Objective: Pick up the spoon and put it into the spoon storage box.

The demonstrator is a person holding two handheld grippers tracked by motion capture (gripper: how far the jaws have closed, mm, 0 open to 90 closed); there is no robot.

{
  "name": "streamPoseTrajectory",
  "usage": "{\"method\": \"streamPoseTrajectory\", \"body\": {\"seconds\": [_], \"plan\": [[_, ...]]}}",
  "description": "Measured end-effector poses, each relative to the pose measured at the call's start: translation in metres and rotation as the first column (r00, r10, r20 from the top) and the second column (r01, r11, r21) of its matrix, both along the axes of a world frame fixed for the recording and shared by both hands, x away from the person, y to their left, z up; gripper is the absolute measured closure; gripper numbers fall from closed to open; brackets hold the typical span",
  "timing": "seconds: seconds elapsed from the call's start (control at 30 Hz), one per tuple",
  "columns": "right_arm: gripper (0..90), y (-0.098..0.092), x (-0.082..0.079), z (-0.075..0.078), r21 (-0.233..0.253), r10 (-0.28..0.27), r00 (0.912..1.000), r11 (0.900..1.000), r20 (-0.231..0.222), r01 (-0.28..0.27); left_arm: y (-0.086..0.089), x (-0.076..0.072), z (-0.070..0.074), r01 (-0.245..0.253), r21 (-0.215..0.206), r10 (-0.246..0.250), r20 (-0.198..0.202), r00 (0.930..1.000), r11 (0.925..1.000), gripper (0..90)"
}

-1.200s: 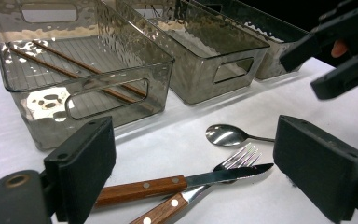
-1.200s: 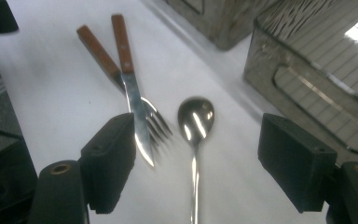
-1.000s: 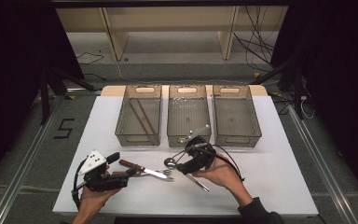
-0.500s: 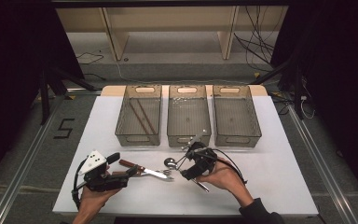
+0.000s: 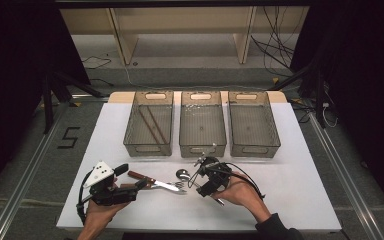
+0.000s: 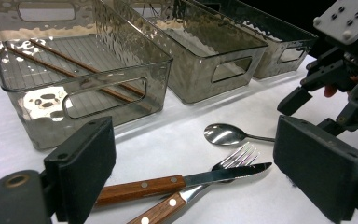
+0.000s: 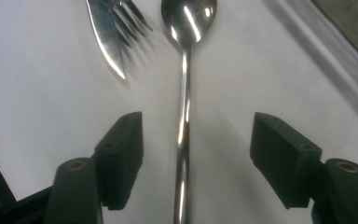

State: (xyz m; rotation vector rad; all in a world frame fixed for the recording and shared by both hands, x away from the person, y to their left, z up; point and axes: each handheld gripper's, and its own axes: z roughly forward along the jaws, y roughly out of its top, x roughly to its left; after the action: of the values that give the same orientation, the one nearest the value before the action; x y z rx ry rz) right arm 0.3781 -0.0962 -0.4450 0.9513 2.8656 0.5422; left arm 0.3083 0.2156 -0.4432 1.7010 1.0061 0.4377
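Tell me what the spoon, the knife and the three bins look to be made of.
Spoon: polished metal, likely stainless steel, with mirror-like glare along bowl and handle. Knife: shiny metal blade, brown wood-look handle with pale rivets. Bins: smoky see-through plastic, probably acrylic, with rippled walls; the chopsticks inside show through.

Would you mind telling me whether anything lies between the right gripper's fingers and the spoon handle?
Nothing visible does. The right gripper is open, and the spoon handle runs straight up the gap between its fingers on bare table. The knife and fork lie off to one side, beside the bowl.
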Motion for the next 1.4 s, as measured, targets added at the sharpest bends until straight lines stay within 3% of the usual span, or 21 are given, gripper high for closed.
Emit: {"method": "streamPoseTrajectory", "body": {"seconds": [0.5, 0.9, 1.4], "plan": [[60.8, 0.001, 0.003, -0.009, -0.059, 0.021, 0.9979, 0.998, -0.062, -0.025, 0.000, -0.001, -0.001, 0.002, 0.001, -0.002, 0.001, 1.0000, 1.0000, 12.5], [70.2, 0.013, 0.001, -0.014, -0.125, 0.050, 0.9976, 0.991, -0.047, -0.056, 0.000, -0.001, 0.000, 0.005, 0.003, -0.006, 0.007, 1.0000, 1.0000, 12.5], [84.2, 0.016, 0.005, -0.014, -0.148, 0.064, 0.9966, 0.986, -0.051, -0.071, -0.001, -0.001, 0.000, 0.010, 0.006, -0.010, 0.006, 0.9999, 0.9999, 12.5]]}}
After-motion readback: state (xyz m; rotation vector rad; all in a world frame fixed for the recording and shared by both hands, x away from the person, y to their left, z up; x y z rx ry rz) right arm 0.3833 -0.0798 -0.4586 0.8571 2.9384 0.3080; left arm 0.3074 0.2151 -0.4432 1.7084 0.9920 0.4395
